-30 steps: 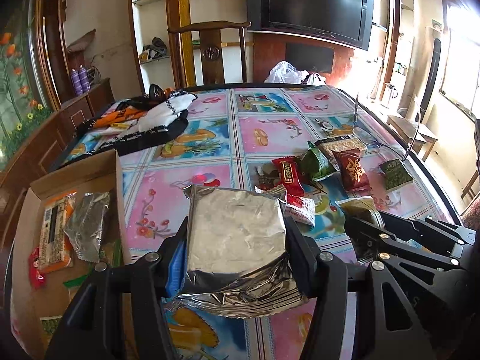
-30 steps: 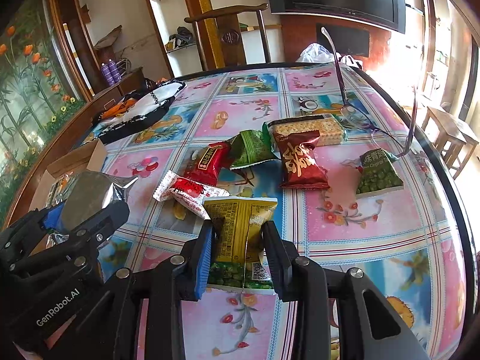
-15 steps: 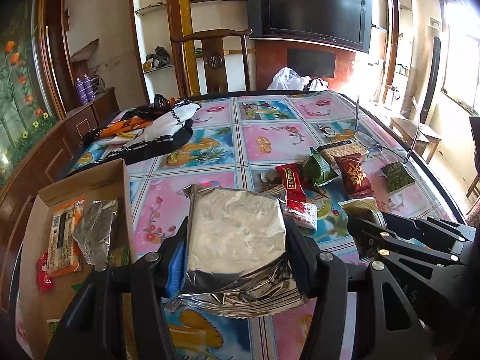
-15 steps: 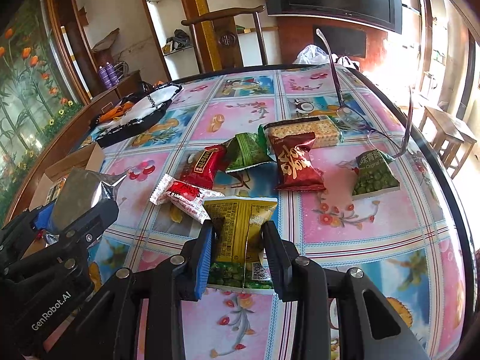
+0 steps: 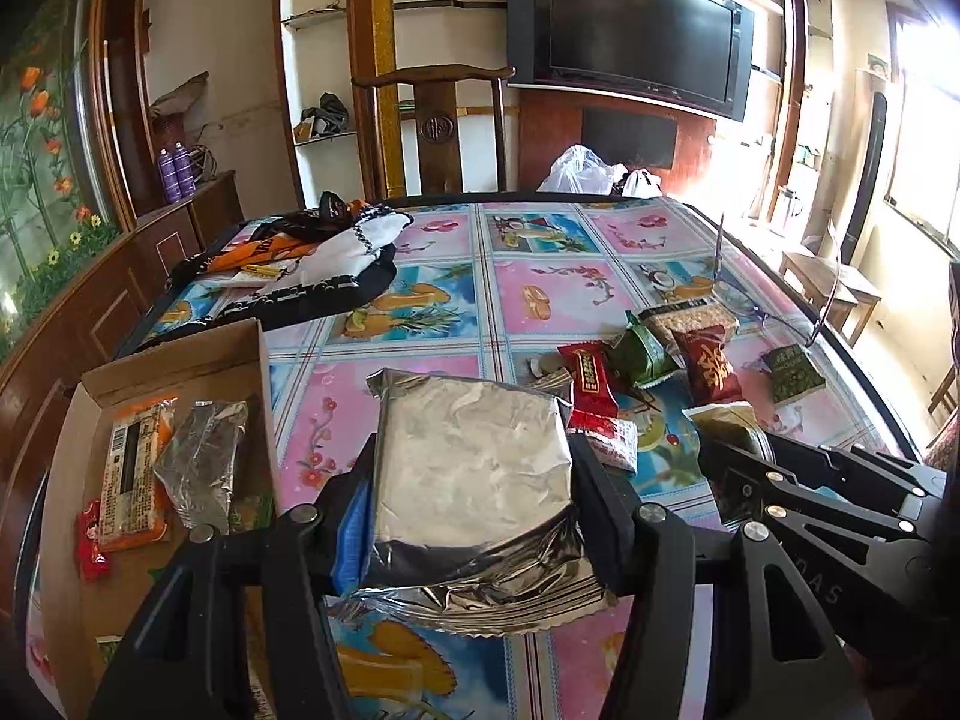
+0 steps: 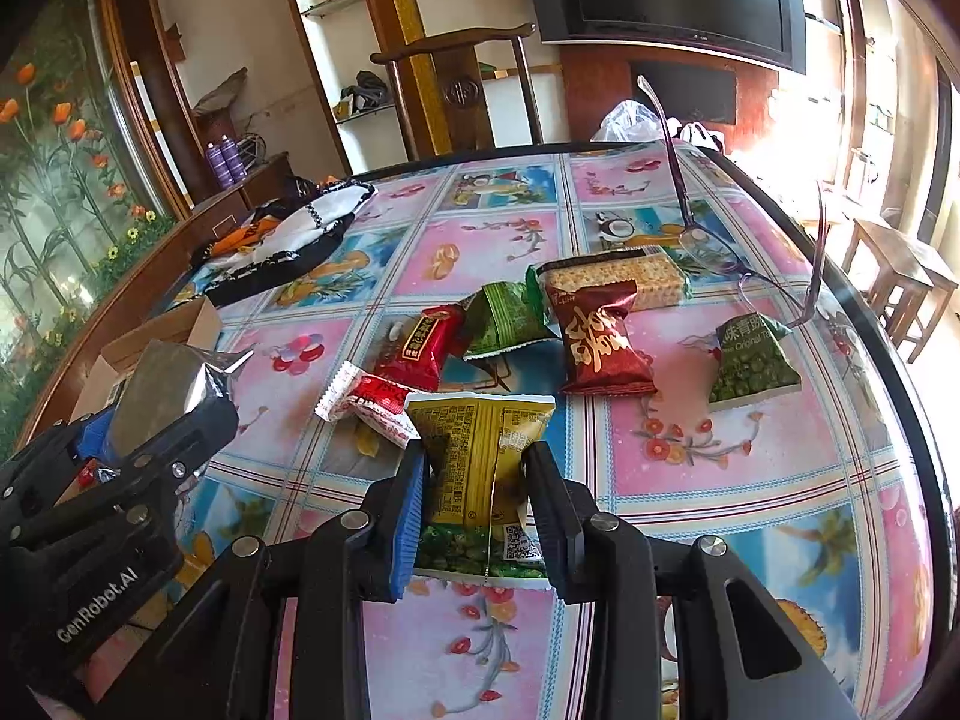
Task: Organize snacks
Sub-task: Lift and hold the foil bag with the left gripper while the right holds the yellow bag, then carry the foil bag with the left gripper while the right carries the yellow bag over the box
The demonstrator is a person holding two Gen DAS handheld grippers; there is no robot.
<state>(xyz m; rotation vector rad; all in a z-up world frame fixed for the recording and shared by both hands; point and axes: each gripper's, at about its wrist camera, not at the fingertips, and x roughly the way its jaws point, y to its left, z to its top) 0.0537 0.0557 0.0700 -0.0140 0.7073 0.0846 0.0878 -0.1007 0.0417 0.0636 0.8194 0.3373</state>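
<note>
Left wrist view: left gripper (image 5: 474, 480) pinches the silver foil packet (image 5: 474, 468), held as before, above the table (image 5: 540, 294) just right of the cardboard box (image 5: 180, 372); drop pending.

Right wrist view: right gripper (image 6: 477, 510) unchanged, clamped on the yellow snack packet (image 6: 480, 450); 6 snacks remain loose.

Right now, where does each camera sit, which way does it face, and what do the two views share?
Left wrist: on the left gripper, facing down its fingers across the table; shows its jaws shut on a silver pouch, the cardboard box at left, the right gripper at right.
Right wrist: on the right gripper, facing likewise; jaws shut on a yellow snack packet, left gripper at left.
Shared: loose snacks, dark red packet, chair, TV.
</note>
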